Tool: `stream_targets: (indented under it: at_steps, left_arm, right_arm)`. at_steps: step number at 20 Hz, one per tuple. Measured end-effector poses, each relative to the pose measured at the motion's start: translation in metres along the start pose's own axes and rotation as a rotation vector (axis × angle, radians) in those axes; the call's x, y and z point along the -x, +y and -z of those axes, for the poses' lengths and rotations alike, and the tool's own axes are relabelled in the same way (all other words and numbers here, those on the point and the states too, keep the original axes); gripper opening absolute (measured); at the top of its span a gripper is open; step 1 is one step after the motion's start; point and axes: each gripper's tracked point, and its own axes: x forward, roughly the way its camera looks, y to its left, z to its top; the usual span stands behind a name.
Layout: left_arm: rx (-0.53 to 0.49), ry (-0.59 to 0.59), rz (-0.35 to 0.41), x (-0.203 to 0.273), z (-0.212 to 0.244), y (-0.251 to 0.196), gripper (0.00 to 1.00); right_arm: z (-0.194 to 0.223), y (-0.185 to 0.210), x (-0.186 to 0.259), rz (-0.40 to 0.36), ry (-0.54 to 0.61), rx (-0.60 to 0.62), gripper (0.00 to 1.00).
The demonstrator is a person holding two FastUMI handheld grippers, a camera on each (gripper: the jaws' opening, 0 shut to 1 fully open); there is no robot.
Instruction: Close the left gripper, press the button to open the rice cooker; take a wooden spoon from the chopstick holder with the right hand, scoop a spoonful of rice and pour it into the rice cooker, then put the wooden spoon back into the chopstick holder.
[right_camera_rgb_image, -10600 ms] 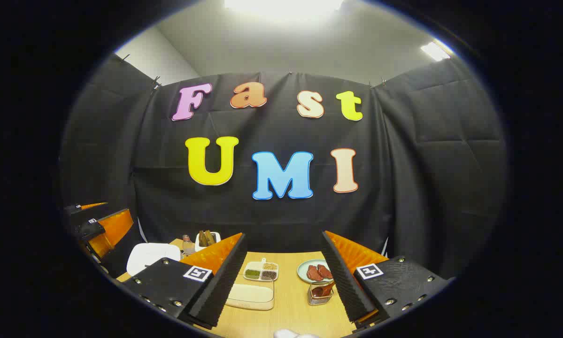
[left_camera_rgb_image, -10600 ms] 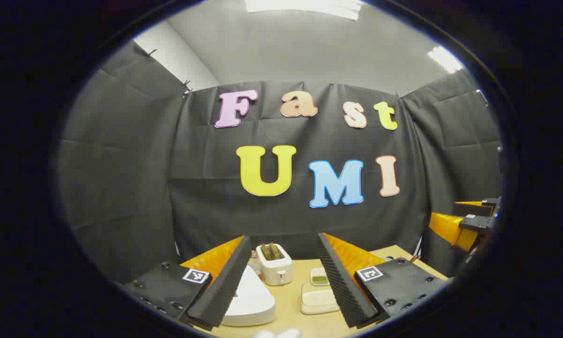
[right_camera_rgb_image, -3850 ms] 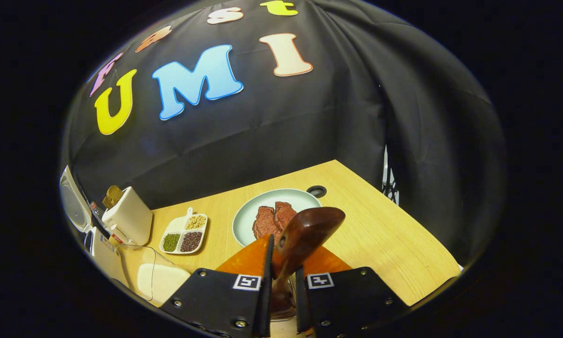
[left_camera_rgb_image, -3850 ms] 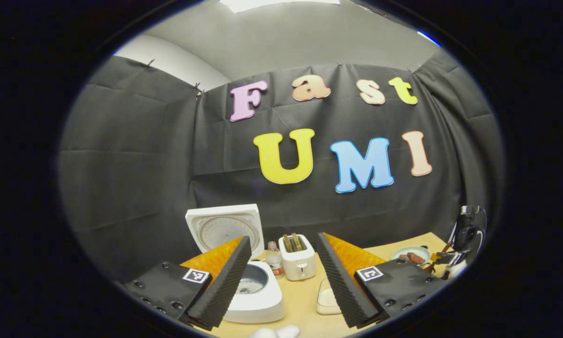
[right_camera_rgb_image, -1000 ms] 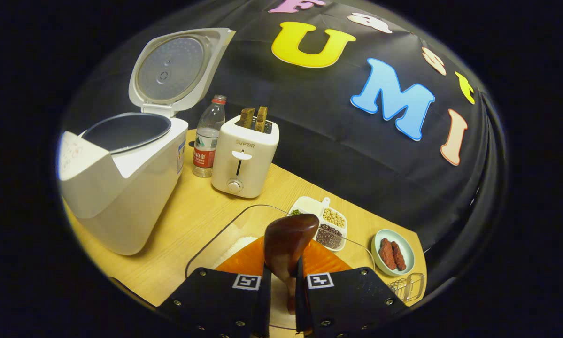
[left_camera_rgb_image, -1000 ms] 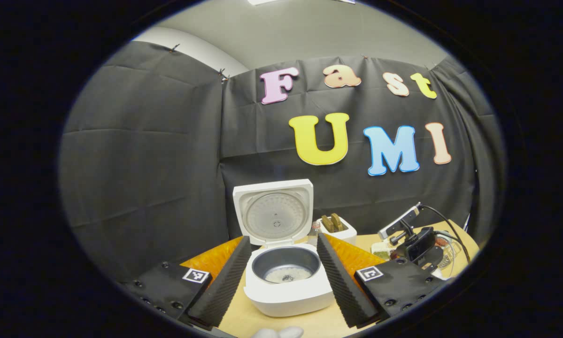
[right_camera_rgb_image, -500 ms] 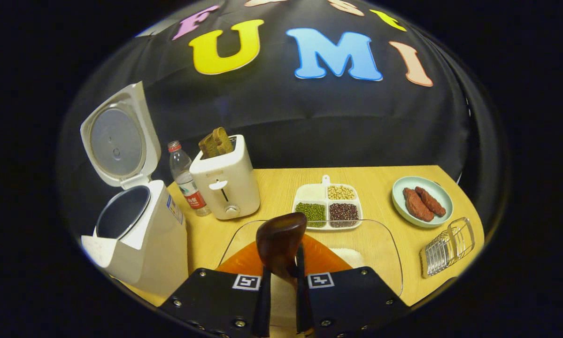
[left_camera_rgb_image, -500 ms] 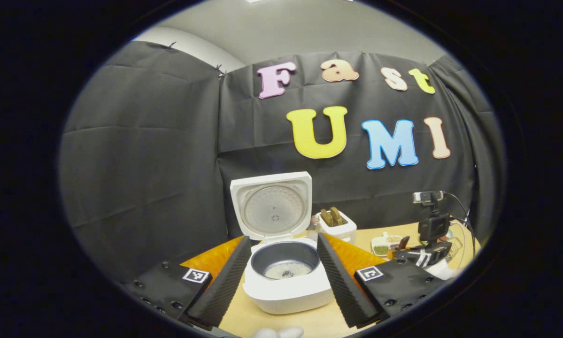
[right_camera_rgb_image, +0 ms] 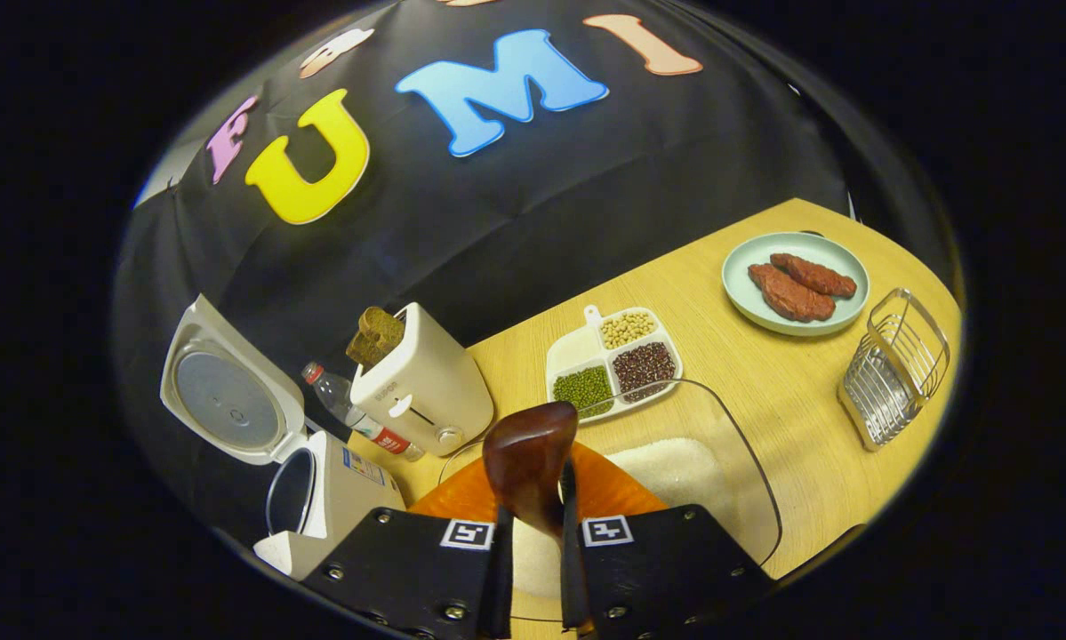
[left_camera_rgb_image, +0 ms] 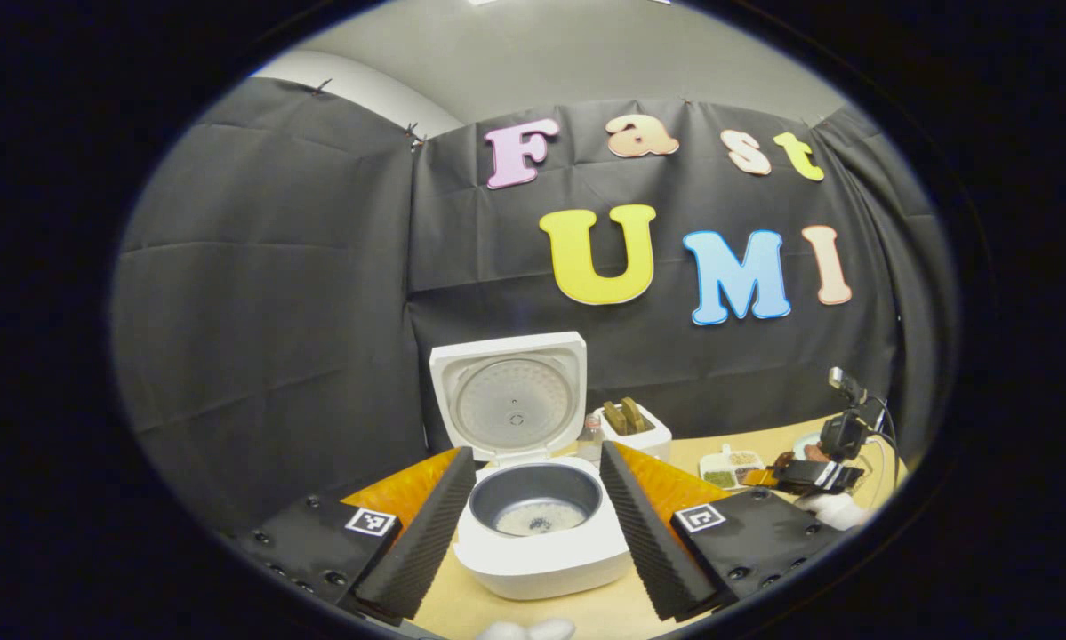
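Since half a second ago, the right gripper view has rolled, so the bench now slopes upward to the right; the left gripper view is nearly unchanged.

**Current step.** The right hand-held gripper (right_camera_rgb_image: 533,542) is clamped on the handle of the wooden spoon (right_camera_rgb_image: 529,462), whose bowl projects forward over the clear rice container (right_camera_rgb_image: 728,462). White rice (right_camera_rgb_image: 675,476) lies in that container directly below. The step in hand appears to be the scoop. The chopstick holder (right_camera_rgb_image: 893,369), a wire basket, stands near the right edge of the bench, well apart from the spoon.

**Left side.** The left hand-held gripper (left_camera_rgb_image: 533,524) has its fingers spread apart, holding nothing. The rice cooker (left_camera_rgb_image: 541,556) sits between them in view, with its lid (left_camera_rgb_image: 508,400) raised upright and its inner pot exposed.

**Next move.** The spoon bowl likely needs to be lowered into the rice, levelled, then carried left to the cooker without spilling.

**Markings.** Square coded markers sit on both gripper bodies. The bottle (right_camera_rgb_image: 355,418) beside the toaster (right_camera_rgb_image: 421,387) carries a red label; its text is too small to read. Toaster lettering is illegible.
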Motion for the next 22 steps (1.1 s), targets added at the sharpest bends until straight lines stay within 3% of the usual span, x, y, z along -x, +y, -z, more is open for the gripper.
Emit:
stream_targets:
  at_steps: [4, 11, 22]
  left_arm:
    - [-0.009, -0.007, 0.005, -0.002, -0.004, -0.001, 0.98]
    - [-0.033, -0.020, 0.016, -0.001, -0.011, -0.003, 0.98]
    - [-0.032, -0.037, 0.037, 0.005, -0.021, -0.011, 1.00]
  right_arm:
    - [-0.006, -0.010, 0.001, -0.060, 0.004, -0.190, 0.22]
    - [-0.034, -0.026, 0.014, -0.130, -0.064, -0.421, 0.22]
    - [-0.062, -0.040, 0.026, -0.175, -0.131, -0.566, 0.22]
